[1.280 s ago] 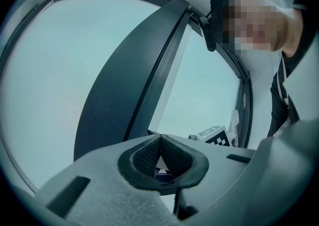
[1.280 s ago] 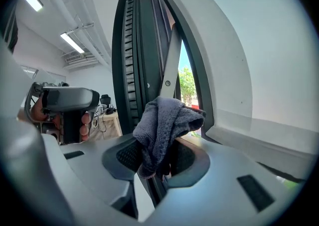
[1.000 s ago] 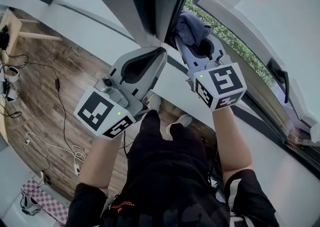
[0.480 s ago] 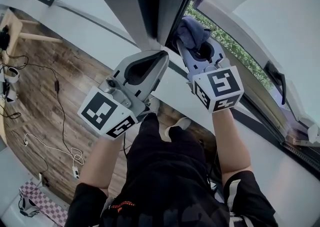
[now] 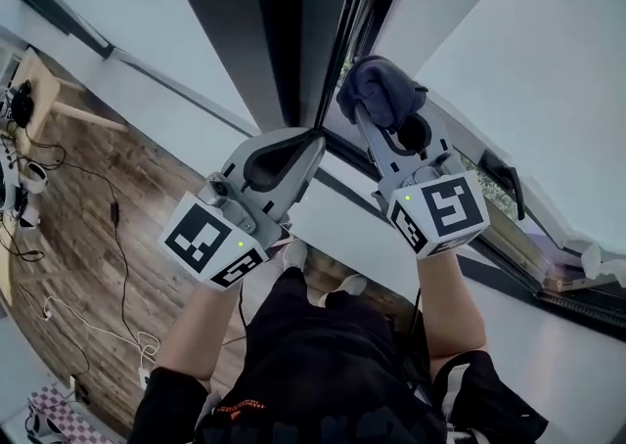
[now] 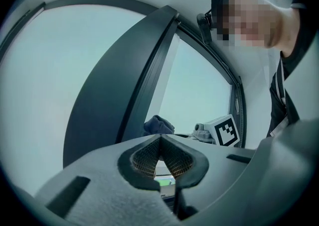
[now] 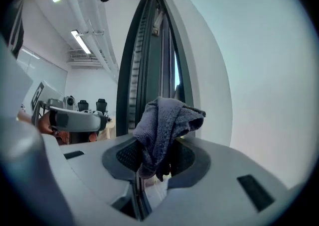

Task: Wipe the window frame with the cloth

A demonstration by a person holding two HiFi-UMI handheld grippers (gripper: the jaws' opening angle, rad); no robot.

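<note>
Walls (image 5: 127, 12) in white are filling the far part of the head view. Between them the dark window frame (image 5: 284, 31) is running from far to near, right in the middle. A wooden floor (image 5: 88, 217) is showing on the left, down below. The person's dark clothes (image 5: 323, 364) are taking up the near middle, and both bare arms are reaching up toward the frame.

The left gripper (image 5: 315, 139) is pointing at the low end of the dark frame, just beside it. Its two fingers are pressing together at the tips and nothing is sitting between them. The right gripper (image 5: 367, 117) is sitting just to its right. Its fingers are squeezing the cloth (image 5: 381, 90), a dark blue-gray one all bunched up. The cloth is sticking out past the fingertips, right at the right edge of the dark frame. I cannot tell if it is touching the frame. In the right gripper view the cloth is hanging in front of the frame's grooves and hiding part of them.

A small wooden table (image 5: 44, 90) is standing far off on the left. A black window handle (image 5: 504, 178) is sitting to the right of the grippers. Thin cables (image 5: 108, 237) are lying across the floor.
</note>
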